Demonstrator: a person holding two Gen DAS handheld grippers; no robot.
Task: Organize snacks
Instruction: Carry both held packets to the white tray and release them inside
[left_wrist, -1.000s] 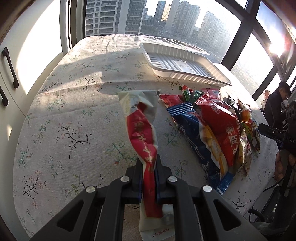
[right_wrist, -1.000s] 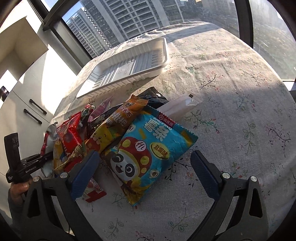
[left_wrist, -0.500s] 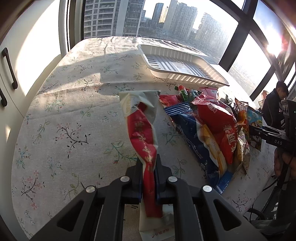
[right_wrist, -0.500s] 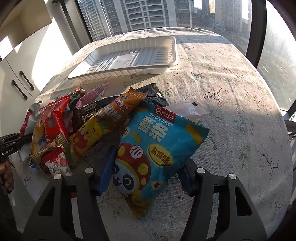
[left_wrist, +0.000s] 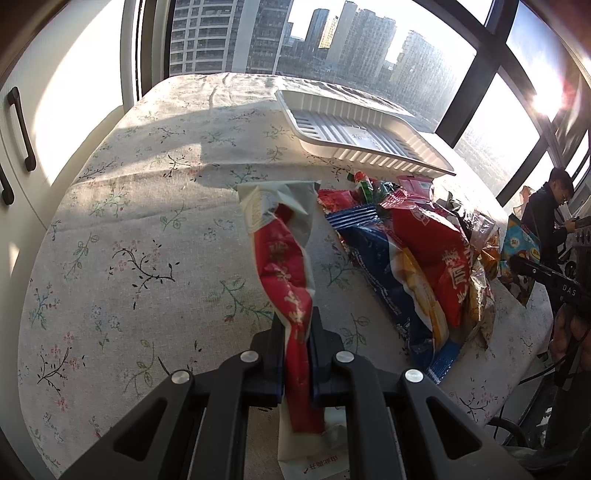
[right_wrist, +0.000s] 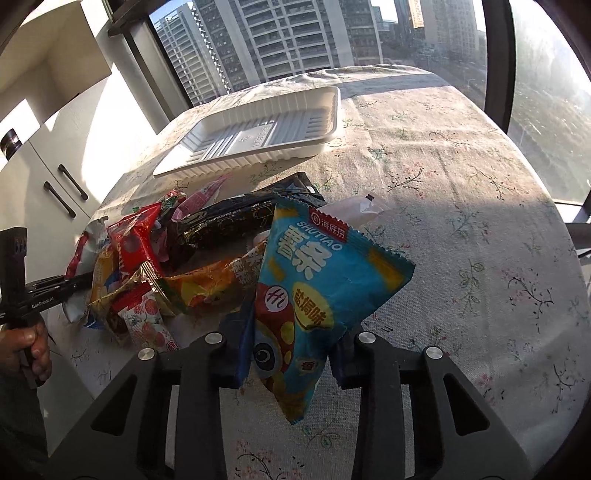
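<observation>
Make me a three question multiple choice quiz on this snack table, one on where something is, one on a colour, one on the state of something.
1. Where does the white tray sit?
A. on the tablecloth beyond the snack pile
B. on top of the snack pile
C. on the floor

2. What is the main colour of the panda snack bag between the right gripper jaws?
A. green
B. blue
C. black

3. What state is the left gripper in?
A. wide open and empty
B. shut with nothing in it
C. shut on the red and white packet

Answers: 1 A, the tray lies flat on the cloth past the pile. 2 B, its front is light blue. 3 C, the jaws pinch the packet.
</observation>
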